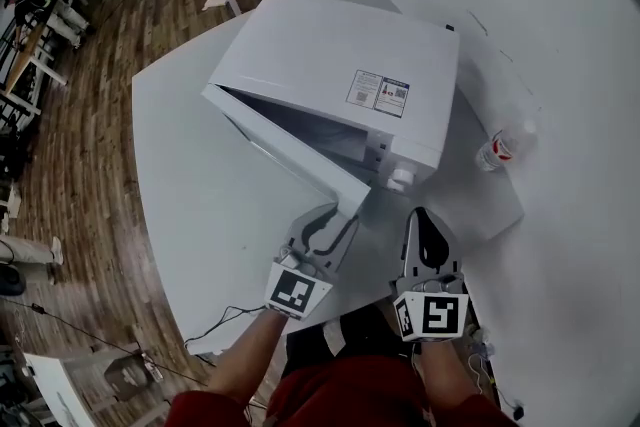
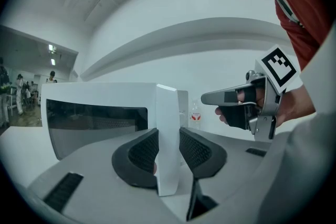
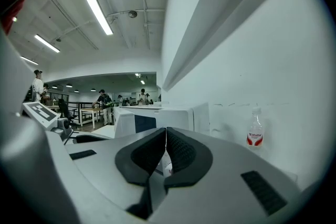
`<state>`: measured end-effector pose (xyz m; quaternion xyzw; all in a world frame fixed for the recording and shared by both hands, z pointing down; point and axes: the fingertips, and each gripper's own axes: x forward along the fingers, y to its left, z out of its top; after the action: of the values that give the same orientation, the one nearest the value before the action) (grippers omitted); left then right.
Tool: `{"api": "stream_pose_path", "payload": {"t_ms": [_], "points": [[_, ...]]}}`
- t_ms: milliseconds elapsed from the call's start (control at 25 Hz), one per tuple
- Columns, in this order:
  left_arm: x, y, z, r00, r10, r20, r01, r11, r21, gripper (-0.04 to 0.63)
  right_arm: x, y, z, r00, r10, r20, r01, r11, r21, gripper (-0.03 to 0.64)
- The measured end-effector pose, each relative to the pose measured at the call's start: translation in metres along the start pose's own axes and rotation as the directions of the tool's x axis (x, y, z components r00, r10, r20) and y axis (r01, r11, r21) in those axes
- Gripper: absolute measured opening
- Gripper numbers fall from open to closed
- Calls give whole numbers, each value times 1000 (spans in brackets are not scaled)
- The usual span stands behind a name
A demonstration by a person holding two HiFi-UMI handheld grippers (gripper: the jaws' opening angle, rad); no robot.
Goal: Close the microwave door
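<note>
My left claw (image 2: 168,147) pinches the free edge of the microwave door (image 2: 167,113), which stands half open straight ahead. My right claw (image 3: 166,149) sits beside it, pads together on nothing. I'd swing the door along its hinge arc toward the microwave (image 1: 345,65) beyond, gripping lightly so it doesn't skid on the surface (image 1: 190,205).

left claw (image 2: 168,135) clamps the microwave door (image 2: 167,110) edge, right claw (image 2: 208,97) nearby.

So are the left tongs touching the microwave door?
Touching. The left gripper view shows the left tongs pinching the microwave door edge, both black pads against it, no gap.
</note>
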<state>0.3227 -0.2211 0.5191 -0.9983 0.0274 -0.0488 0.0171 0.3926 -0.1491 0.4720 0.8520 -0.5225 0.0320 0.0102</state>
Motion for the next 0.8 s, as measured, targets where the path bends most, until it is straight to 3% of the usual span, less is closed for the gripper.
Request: {"api": "stream_pose_path", "payload": {"t_ms": [800], "points": [[64,13,2,994,105,-30,-106,994,-40,133,24,-34,10,999,18,35,-19,1000,18,23]]}}
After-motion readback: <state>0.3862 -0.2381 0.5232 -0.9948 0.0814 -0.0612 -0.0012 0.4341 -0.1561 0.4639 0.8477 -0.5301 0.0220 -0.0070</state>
